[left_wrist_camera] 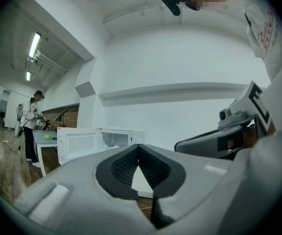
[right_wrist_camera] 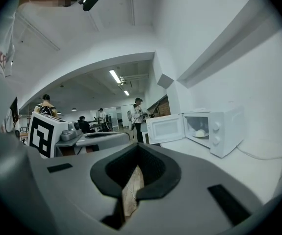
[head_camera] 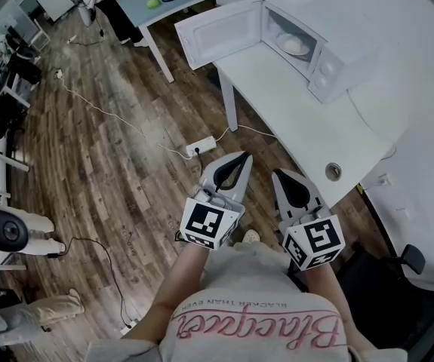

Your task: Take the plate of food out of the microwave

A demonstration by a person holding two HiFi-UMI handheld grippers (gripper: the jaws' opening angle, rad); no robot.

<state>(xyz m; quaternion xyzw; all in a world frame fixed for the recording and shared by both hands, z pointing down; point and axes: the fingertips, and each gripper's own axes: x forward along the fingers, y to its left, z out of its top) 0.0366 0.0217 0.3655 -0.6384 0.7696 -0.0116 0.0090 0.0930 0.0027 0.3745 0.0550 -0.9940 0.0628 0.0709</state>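
A white microwave (head_camera: 330, 51) stands at the far end of the white table (head_camera: 300, 119), its door (head_camera: 217, 32) swung wide open to the left. Inside it rests a plate (head_camera: 293, 45) with pale food. The right gripper view also has the microwave (right_wrist_camera: 224, 131) and the plate (right_wrist_camera: 200, 133), far ahead. Both grippers hang off the table's near corner, well short of the microwave. My left gripper (head_camera: 243, 157) is shut with its tips touching and nothing between them. Beside it, my right gripper (head_camera: 278, 173) is shut and empty too.
A power strip (head_camera: 200, 147) and cables lie on the wooden floor left of the table. A second table holding a green ball (head_camera: 153, 4) stands behind the door. A round grommet (head_camera: 333, 171) sits in the tabletop. A dark chair (head_camera: 398, 277) is at lower right. People stand far off.
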